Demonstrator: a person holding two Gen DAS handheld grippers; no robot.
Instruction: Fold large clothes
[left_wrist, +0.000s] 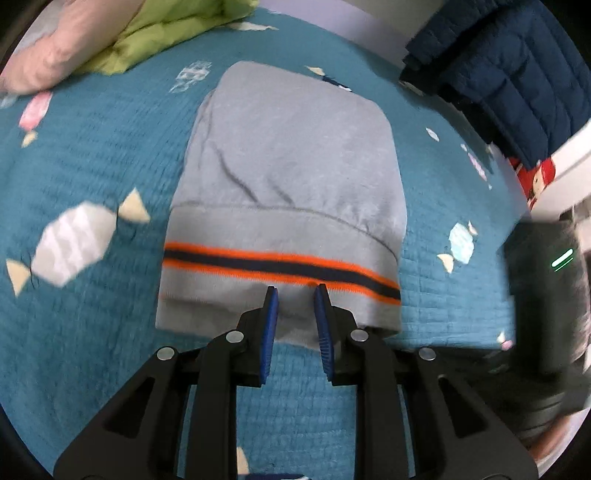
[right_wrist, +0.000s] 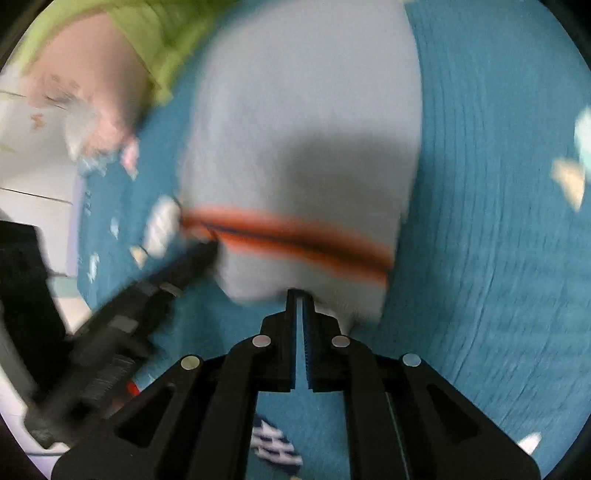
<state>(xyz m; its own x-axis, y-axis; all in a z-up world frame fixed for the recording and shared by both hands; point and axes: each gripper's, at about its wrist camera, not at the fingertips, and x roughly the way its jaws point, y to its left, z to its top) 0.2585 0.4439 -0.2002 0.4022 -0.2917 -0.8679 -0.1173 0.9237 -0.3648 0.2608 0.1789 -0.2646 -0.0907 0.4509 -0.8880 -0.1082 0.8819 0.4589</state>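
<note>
**A:** One grey garment (left_wrist: 291, 177), folded into a rounded-cornered oblong, lies flat on the teal quilted bedspread (left_wrist: 92, 155). It looks like soft knit, with a ribbed hem carrying an orange-navy-orange stripe (left_wrist: 280, 266).

**B:** And the grippers?

**A:** The left gripper (left_wrist: 297, 291) hovers over the hem's near edge, blue ridged pads parted, with no cloth pinched between them. The right gripper (right_wrist: 301, 295) has its jaws nearly together; the tips sit at the garment's near edge, but blur hides whether any fabric is caught.

**B:** What else is hard to read?

**A:** The right wrist view is smeared throughout. The bedspread's candy-shaped prints (left_wrist: 74, 243) blur there. A puffy green quilt (left_wrist: 166, 33) and a pink pillow (left_wrist: 59, 51) are cut off at the top, as is a navy padded jacket (left_wrist: 517, 70) at the right.
</note>
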